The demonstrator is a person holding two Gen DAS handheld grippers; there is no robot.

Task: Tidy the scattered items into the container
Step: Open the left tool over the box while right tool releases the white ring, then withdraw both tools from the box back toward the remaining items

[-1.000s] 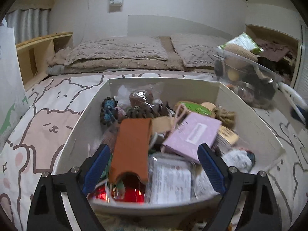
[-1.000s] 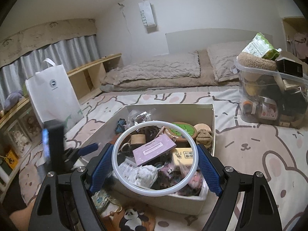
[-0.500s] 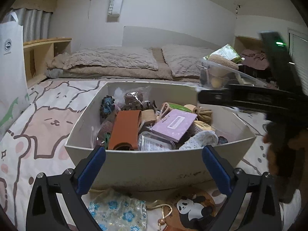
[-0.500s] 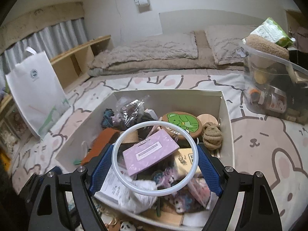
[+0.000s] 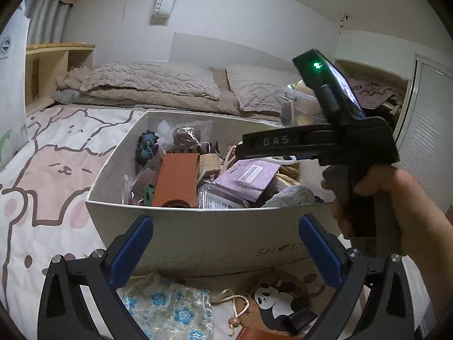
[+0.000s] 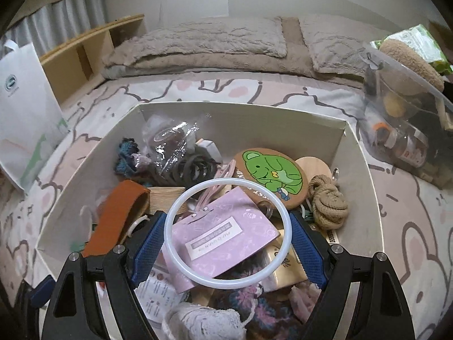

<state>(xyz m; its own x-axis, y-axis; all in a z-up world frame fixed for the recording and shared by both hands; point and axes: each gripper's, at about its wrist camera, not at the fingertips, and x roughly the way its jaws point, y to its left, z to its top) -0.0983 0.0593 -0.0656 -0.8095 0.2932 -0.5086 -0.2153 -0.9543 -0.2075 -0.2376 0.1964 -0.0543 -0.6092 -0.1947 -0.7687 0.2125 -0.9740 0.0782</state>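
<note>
Down on the bear-print bedding, far left: spotted the left gripper (image 5: 223, 221) empty, jaws just opened wide with nothing between them, aimed at the near wall of the white container (image 5: 198, 235). Noted 2 strays outside that wall: a floral drawstring pouch (image 5: 170, 311), and just right of it a round panda coaster (image 5: 280, 300). Judged the pouch soft and light, best pinched at the gathered neck by its cord. Judged the coaster stiff and flat, awkward to lift off cloth, best taken by the edge.

Moved right, over the crowded box: caught the right gripper (image 6: 226, 218) clamped on a thin white ring (image 6: 226, 180), blue pads pressing its outer rim on opposite sides, across the full width. Saw the ring hovering flat-on above the purple card (image 6: 223, 235), inside the container's walls, touching none of the clutter as far as could be told.

Rated the ring very light, smooth and probably rubbery. Expected it to squash oval under a hard squeeze, or to pop sideways out of the pads. Thought a gentle release enough, with nothing fragile showing directly below. Couldn't tell its stiffness for certain.
</note>
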